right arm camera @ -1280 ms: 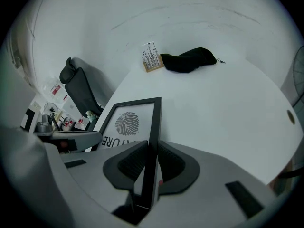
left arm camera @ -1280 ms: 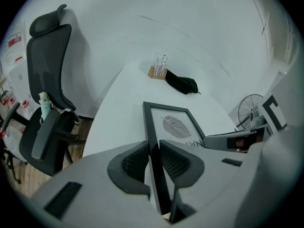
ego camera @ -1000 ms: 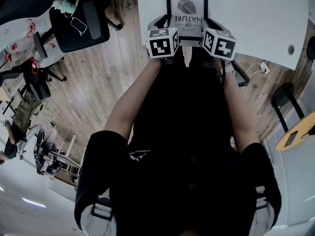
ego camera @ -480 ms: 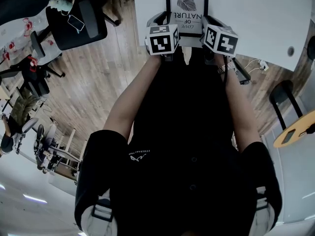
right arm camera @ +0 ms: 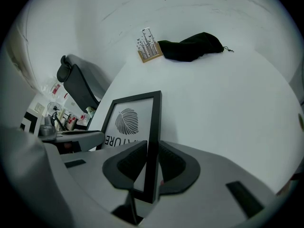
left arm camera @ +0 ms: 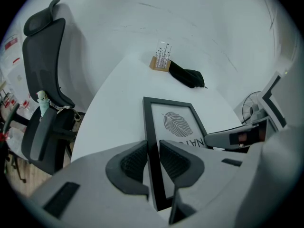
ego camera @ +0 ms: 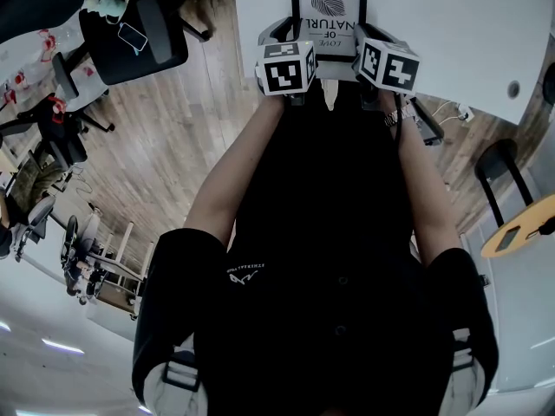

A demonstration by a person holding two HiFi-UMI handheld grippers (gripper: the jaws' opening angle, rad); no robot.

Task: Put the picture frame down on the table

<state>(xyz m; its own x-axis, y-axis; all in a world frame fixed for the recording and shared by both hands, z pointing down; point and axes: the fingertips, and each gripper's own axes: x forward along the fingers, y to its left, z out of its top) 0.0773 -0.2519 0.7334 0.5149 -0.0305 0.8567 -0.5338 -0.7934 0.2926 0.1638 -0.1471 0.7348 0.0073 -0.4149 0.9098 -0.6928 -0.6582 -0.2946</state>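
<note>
Head view: left tool (ego camera: 284, 35) and right tool (ego camera: 368, 37) each clamp one side of the black-rimmed rectangular picture frame (ego camera: 328, 7).

Open table (right arm camera: 228, 103), pouch (right arm camera: 190, 46) far beyond

Light even, diffuse, indoor; no hard shadows. White table (ego camera: 451, 24) bright, near washed out in head view. Both gripper views strongly fisheye: black vignette at corners, lines bowed. Close foreground soft, unfocused; picture frame (left arm camera: 175, 122) print readable.
</note>
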